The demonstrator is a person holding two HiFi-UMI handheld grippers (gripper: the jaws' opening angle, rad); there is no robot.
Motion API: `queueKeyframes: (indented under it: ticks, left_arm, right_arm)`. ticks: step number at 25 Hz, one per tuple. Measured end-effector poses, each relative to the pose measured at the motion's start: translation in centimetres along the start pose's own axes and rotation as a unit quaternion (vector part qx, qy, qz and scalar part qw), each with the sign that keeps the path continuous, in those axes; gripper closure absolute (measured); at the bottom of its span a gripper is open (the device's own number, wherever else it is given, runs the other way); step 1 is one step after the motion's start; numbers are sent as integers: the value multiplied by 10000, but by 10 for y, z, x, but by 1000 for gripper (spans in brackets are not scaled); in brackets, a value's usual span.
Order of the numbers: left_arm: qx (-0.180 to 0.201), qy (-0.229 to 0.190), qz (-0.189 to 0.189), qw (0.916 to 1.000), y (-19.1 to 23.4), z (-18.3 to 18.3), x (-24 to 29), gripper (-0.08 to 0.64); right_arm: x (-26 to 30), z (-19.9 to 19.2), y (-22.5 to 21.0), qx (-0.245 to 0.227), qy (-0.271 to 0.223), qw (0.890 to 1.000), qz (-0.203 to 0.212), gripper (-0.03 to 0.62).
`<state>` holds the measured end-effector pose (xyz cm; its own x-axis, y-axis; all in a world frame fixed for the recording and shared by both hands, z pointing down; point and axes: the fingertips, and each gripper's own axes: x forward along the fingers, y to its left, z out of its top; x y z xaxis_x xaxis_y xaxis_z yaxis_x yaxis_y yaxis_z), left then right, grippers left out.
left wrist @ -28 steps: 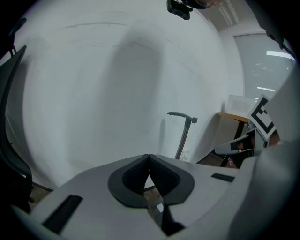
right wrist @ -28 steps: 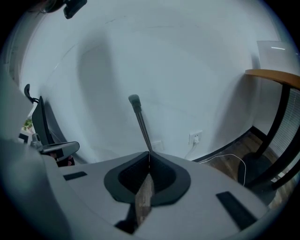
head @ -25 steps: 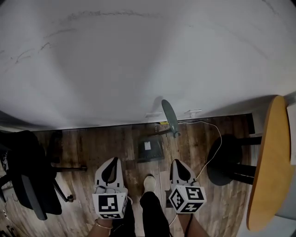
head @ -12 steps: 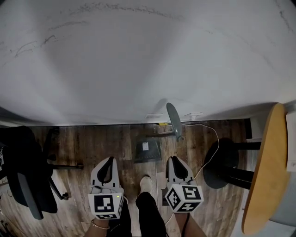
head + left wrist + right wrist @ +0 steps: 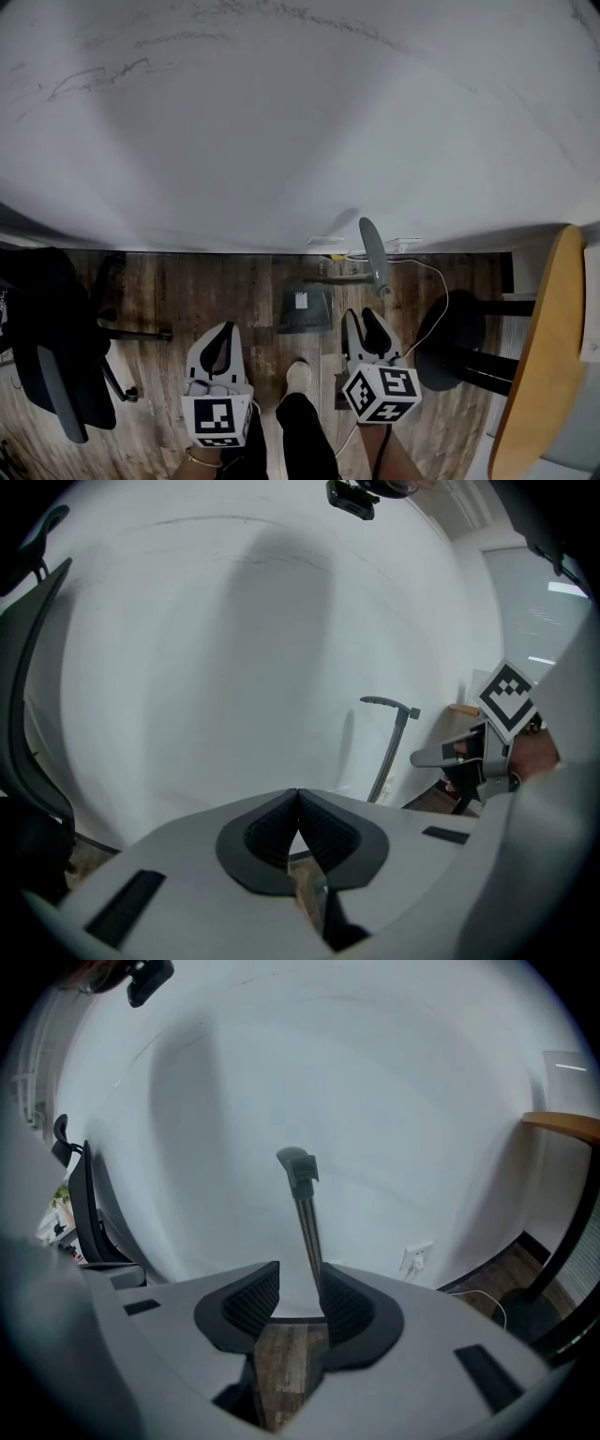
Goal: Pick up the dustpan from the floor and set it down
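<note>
The dustpan [image 5: 305, 309] is dark grey and stands on the wood floor against the white wall. Its long handle [image 5: 375, 258] rises upright. My right gripper [image 5: 366, 321] hangs just short of that handle, its jaws opening with only floor showing between the pads. In the right gripper view the handle pole [image 5: 307, 1218] stands beyond the right gripper [image 5: 300, 1283], close to the right-hand pad. My left gripper [image 5: 217, 339] hangs left of the dustpan; in its own view the left gripper [image 5: 298, 797] is shut and empty. The handle [image 5: 389, 747] shows to its right.
A black office chair [image 5: 47, 352] stands at the left. A round wooden table top [image 5: 539, 361] and a black pedestal base [image 5: 455, 337] fill the right. A white cable [image 5: 436, 286] runs from a wall socket [image 5: 394, 246] across the floor. The person's shoe [image 5: 298, 375] is between the grippers.
The right gripper's jaws have gone from shut to open. Both grippers have edged forward toward the wall and dustpan. The left gripper stays shut.
</note>
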<state>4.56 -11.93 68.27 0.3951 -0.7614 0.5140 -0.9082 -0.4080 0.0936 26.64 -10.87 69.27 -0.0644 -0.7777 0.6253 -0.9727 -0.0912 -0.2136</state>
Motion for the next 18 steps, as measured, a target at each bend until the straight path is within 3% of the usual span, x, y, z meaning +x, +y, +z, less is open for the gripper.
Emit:
queueKeyframes:
  ticks: [6, 18]
  left_arm:
    - [-45, -1, 145, 9999, 11, -5, -4, 543]
    - [-208, 41, 466, 9987, 34, -15, -13, 543]
  right_arm:
    - [11, 9, -1, -55, -96, 9999, -37, 416]
    - [35, 26, -3, -113, -367, 9991, -156, 408]
